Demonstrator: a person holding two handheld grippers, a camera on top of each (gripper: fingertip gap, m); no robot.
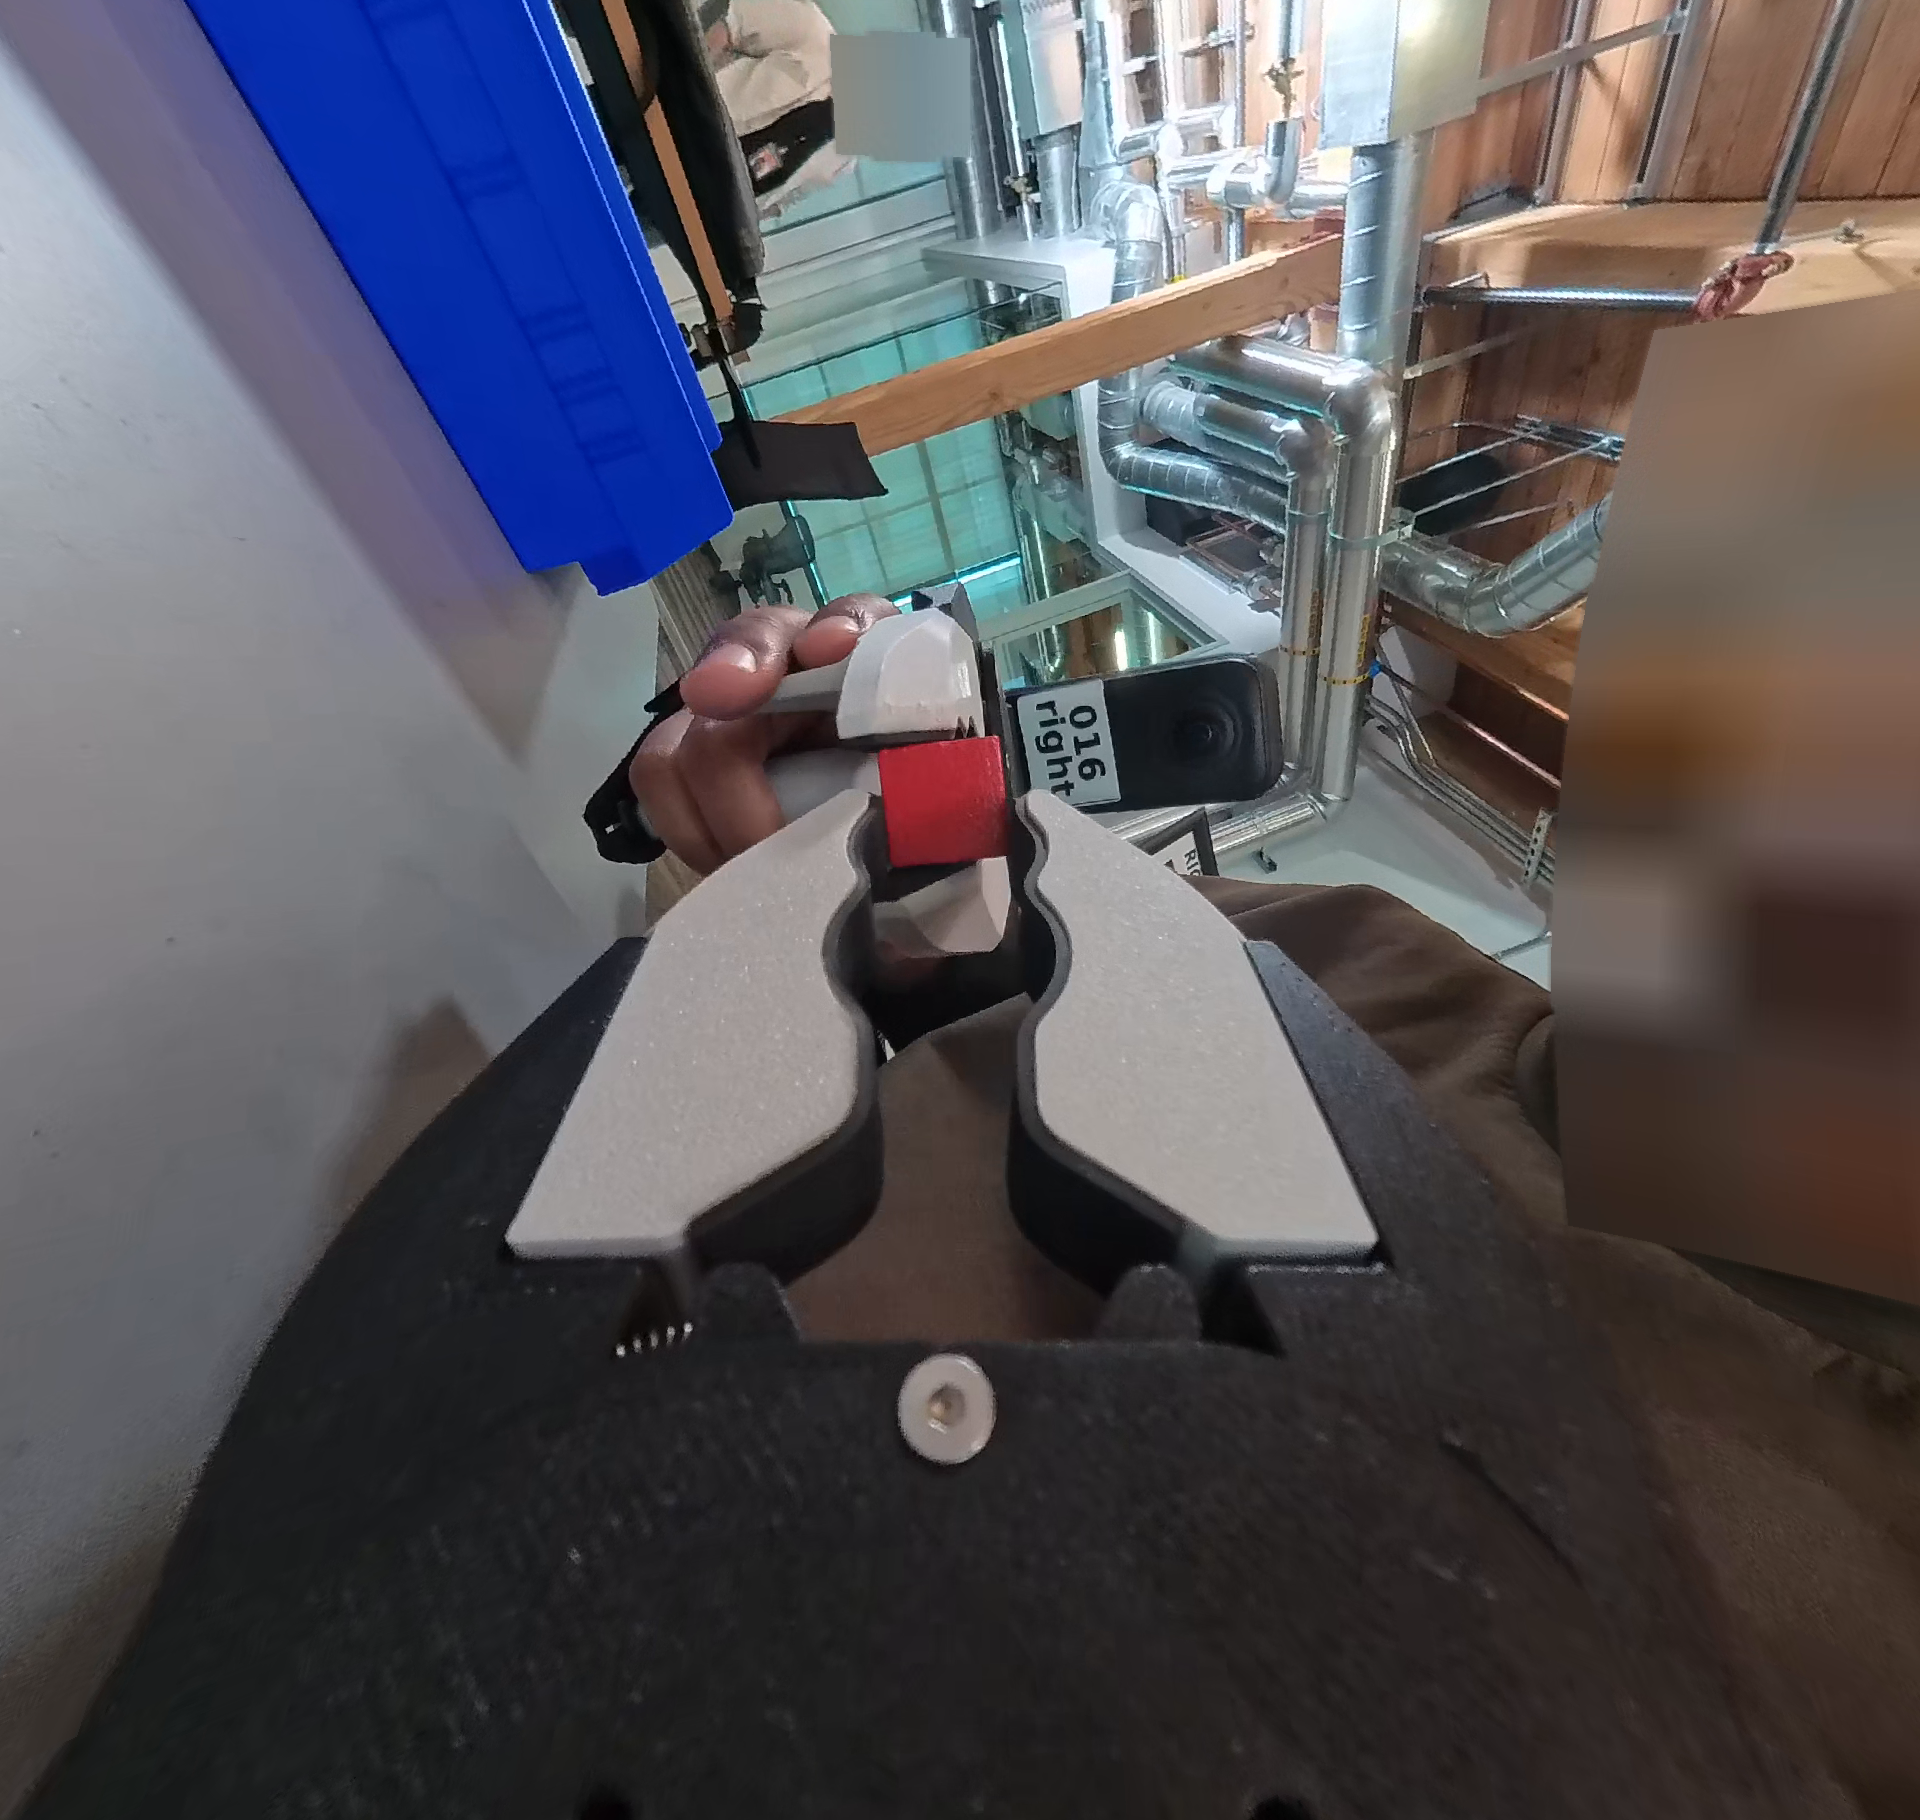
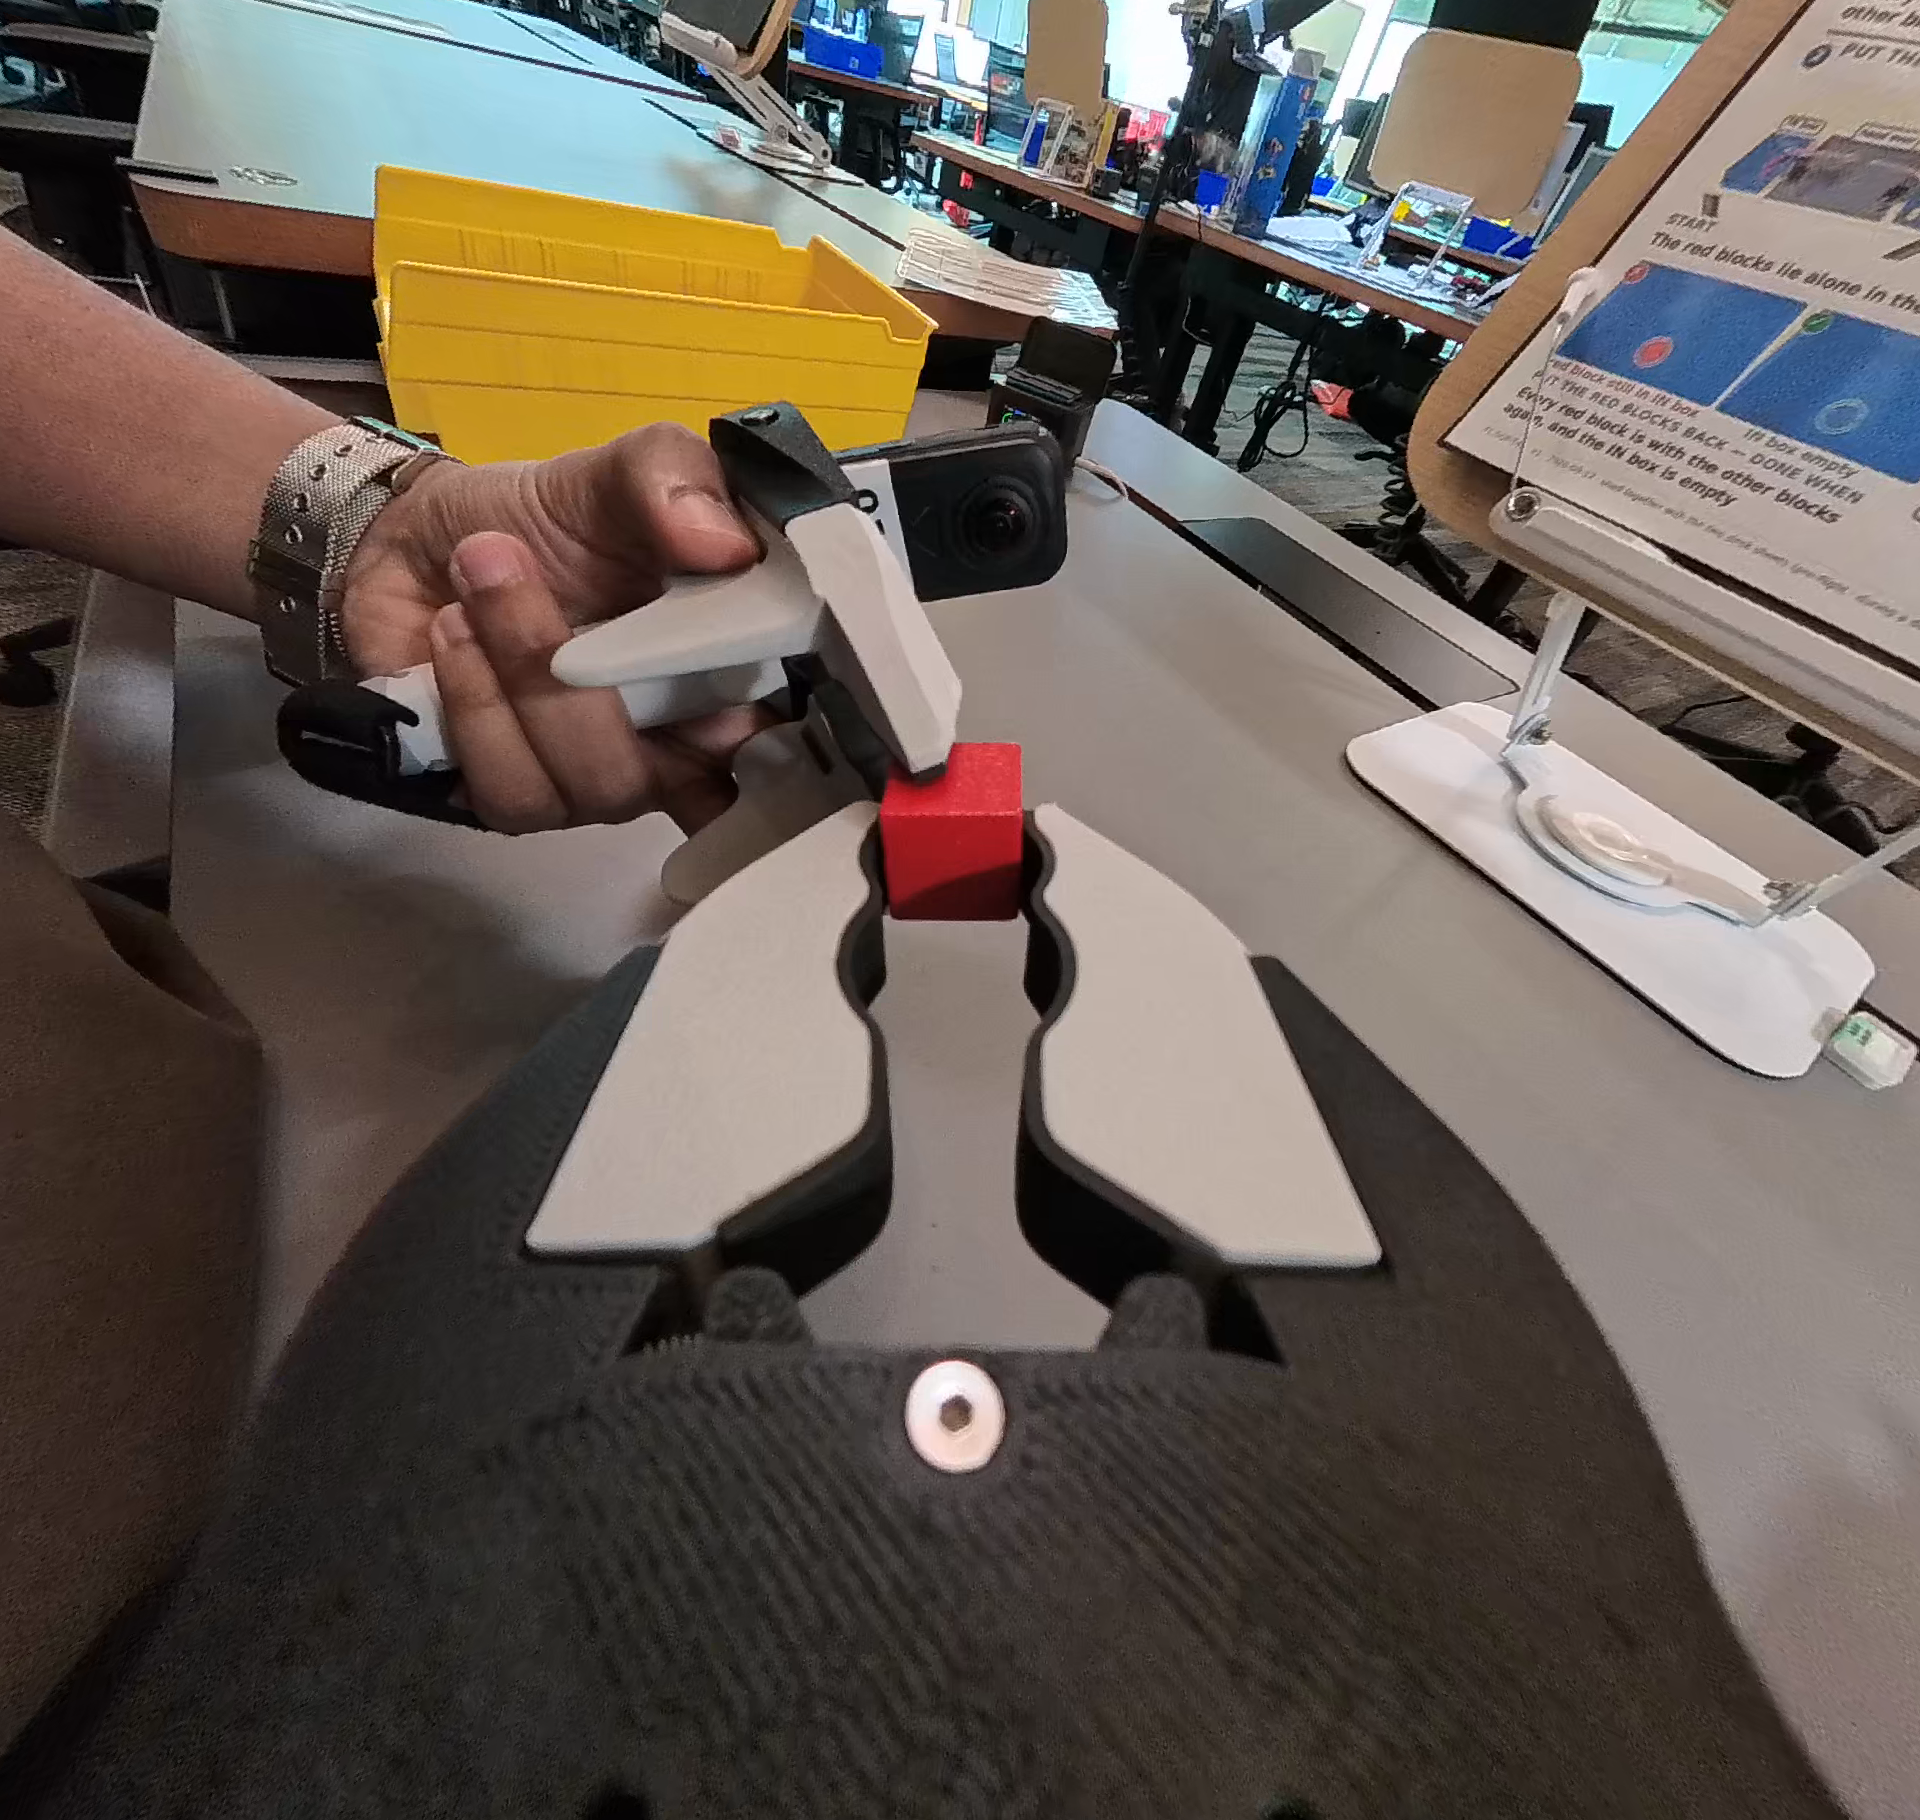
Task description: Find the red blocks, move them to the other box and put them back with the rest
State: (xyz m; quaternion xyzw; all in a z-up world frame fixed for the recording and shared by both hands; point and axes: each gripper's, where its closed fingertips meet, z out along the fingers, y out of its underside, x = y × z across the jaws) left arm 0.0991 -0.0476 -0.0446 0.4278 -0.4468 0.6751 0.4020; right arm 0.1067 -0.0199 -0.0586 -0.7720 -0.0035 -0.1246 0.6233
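My right tool [image 2: 951, 851] grips the red block [image 2: 951, 830] above the grey surface [image 2: 1299, 783]. My left tool [image 1: 940, 825] seems closed on it too, crosswise. The yellow box [image 2: 644, 336] sits near the surface's far edge.

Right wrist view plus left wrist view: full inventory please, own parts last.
red cube block: one, red, in the air above the table, between both grippers' fingertips
yellow plastic bins: apparently two nested, yellow, far side of the table
blue plastic bin: one, blue, on the table, seen only in the left wrist view
grey table: one, grey, beneath everything
printed instruction sheet on a wooden stand: one, white base, at the right of the table
metal-band wristwatch: one, silver, on the left wrist
left hand: holds the left gripper
right hand: holds the right gripper
left gripper: fingertips flank the block, grip unclear
right gripper: shut on the block
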